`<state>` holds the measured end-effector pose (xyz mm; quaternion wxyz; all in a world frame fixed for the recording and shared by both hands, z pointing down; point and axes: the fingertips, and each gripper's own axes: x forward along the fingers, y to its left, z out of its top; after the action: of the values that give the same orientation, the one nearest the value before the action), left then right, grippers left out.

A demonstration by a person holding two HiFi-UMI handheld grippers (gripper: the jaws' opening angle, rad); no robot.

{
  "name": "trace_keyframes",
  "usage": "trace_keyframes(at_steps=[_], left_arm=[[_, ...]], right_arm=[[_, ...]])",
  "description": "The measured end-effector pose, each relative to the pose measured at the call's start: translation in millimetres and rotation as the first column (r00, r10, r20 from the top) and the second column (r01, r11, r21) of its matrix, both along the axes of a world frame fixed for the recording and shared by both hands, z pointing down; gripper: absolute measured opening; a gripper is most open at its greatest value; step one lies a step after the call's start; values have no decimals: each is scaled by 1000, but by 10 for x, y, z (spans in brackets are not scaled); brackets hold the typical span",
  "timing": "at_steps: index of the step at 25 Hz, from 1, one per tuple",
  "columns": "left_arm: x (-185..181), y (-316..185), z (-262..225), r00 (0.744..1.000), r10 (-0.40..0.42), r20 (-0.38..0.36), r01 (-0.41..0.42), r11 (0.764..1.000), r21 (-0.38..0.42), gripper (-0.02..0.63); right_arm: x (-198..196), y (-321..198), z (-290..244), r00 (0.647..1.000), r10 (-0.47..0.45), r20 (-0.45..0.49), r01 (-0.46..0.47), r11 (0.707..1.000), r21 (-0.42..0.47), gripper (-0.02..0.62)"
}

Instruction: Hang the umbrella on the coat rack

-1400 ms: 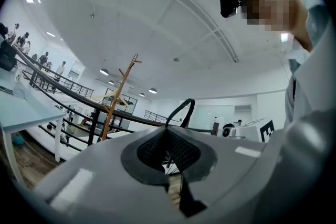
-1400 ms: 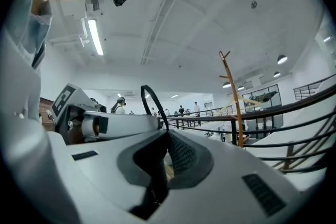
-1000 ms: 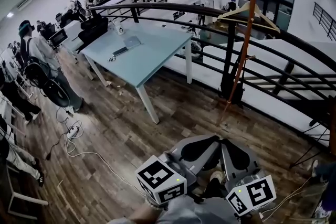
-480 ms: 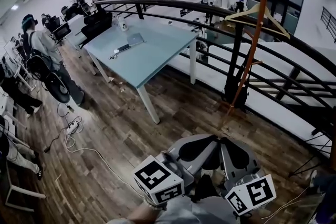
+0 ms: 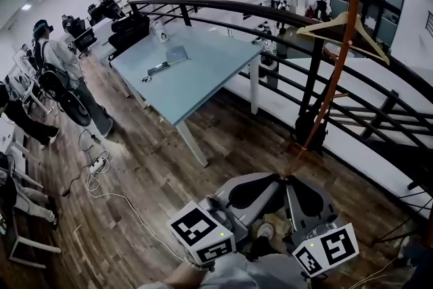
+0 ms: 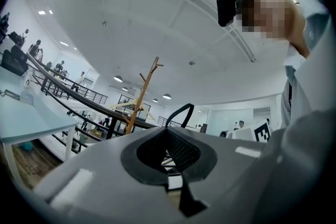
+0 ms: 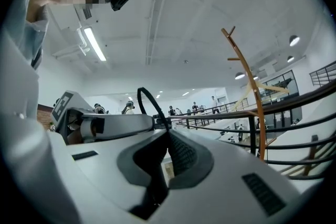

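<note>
The coat rack is a thin orange-brown pole by the railing, ahead and to the right, with a wooden hanger on it. It also shows in the left gripper view and the right gripper view. My left gripper and right gripper are held low in front of me, tips touching, both shut. A black umbrella strap loop stands up just where the tips meet. The umbrella's body is hidden under the grippers.
A pale blue table with a laptop stands ahead on the left. A curved black railing runs behind the rack. Several people stand along the left. A white cable lies on the wooden floor.
The head view has swung, so the rack and table sit further right in the frame. Both grippers keep the same pose, tips together.
</note>
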<state>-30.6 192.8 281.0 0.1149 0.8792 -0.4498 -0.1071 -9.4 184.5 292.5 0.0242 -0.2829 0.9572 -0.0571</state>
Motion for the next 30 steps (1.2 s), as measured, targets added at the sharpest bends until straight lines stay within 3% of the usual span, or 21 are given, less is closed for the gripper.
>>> trace_keyframes(at_steps=[13, 30], left_arm=[[95, -1274, -95, 1000, -15, -10, 15, 999, 28, 3], [336, -2012, -92, 997, 81, -19, -80, 996, 41, 3]], right_arm=[[138, -1242, -96, 1000, -21, -4, 21, 1000, 22, 2], [381, -1948, -81, 994, 107, -20, -107, 994, 37, 0]])
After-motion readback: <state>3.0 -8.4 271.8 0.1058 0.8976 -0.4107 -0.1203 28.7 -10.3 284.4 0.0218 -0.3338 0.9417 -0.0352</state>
